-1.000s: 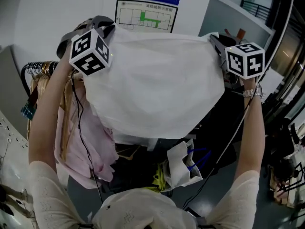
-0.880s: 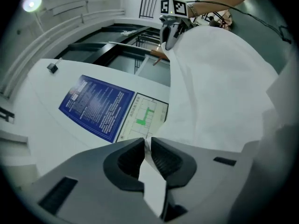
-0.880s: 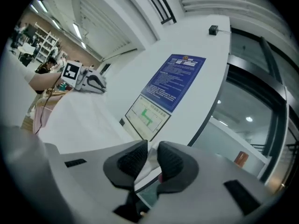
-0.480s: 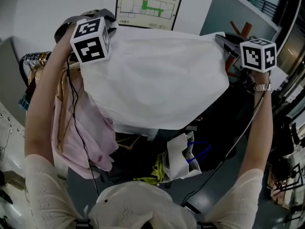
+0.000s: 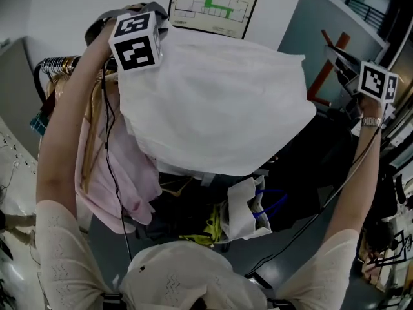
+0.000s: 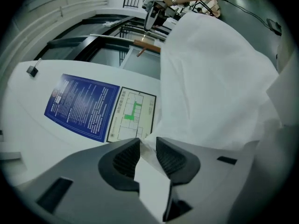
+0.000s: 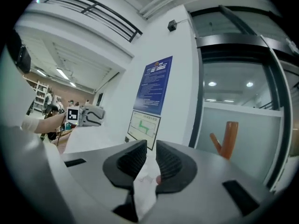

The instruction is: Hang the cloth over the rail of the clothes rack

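Left gripper view: the left tool is opening, its jaws apart, with a corner of the white cloth lying loose between them. Right gripper view: the right tool is opening, with a white scrap low in its gap. Head view: the cloth hangs spread beside pink garments on the rack rail; the right tool stands apart from it.

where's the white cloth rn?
Head view centre: the white cloth is spread over the clothes rack, right of the pink garment; its corner sits between the left gripper's opening jaws.
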The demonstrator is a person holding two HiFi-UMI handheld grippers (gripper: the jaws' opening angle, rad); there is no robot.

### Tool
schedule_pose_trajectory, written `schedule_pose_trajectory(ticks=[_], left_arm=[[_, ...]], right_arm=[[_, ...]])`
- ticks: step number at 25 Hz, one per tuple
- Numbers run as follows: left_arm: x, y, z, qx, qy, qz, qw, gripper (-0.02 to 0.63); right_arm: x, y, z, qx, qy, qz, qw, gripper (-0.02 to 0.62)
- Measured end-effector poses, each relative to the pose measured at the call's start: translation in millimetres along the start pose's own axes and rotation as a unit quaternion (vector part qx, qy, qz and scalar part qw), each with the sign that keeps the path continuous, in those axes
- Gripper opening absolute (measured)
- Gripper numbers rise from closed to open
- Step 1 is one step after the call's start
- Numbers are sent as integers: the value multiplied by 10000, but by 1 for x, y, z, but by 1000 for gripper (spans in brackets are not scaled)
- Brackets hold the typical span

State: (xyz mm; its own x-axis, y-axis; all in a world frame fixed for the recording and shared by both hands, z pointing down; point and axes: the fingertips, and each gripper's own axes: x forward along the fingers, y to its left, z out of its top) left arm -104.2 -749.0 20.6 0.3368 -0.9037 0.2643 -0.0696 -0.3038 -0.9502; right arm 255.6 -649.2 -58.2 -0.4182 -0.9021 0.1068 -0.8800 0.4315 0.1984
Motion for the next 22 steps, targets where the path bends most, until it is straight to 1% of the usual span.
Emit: schedule_pose_trajectory(ticks=[1, 2, 4, 6, 9, 12, 14, 15, 17, 19, 22], left_arm=[[-2, 1, 2, 56, -65, 81, 9999, 98], [-4, 3, 3, 91, -146, 168, 9997, 98], [-10, 6, 6, 104, -287, 332, 9990, 105], [-14, 9, 8, 108, -371, 499, 9980, 113], [-19, 13, 12, 176, -480, 765, 9958, 123], [-25, 18, 14, 214, -600, 1014, 9928, 127], [-27, 20, 15, 144, -708, 1031, 9920, 136], [-27, 19, 16, 114, -761, 999, 9920, 141], [-28, 16, 18, 142, -832, 943, 9920, 151], [-29, 15, 19, 254, -854, 951, 9915, 160], [-33, 16, 21, 389, -950, 1055, 9891, 160]], right_arm=[[-4, 2, 1, -153, -10, -100, 9998, 67], [-5, 11, 3, -448, 26, -185, 9988, 67], [1, 45, 9, -1295, 131, -271, 9911, 67], [15, 91, 20, -1976, 48, -185, 9801, 67], [41, 163, 45, -2533, -438, 94, 9664, 69], [78, 225, 61, -2909, -775, 419, 9527, 69], [108, 253, 63, -2994, -805, 586, 9489, 69], [122, 263, 61, -2986, -749, 648, 9492, 68], [149, 275, 54, -3027, -482, 690, 9494, 67], [171, 281, 49, -3204, -216, 618, 9450, 67], [193, 292, 54, -3317, -225, 579, 9413, 67]])
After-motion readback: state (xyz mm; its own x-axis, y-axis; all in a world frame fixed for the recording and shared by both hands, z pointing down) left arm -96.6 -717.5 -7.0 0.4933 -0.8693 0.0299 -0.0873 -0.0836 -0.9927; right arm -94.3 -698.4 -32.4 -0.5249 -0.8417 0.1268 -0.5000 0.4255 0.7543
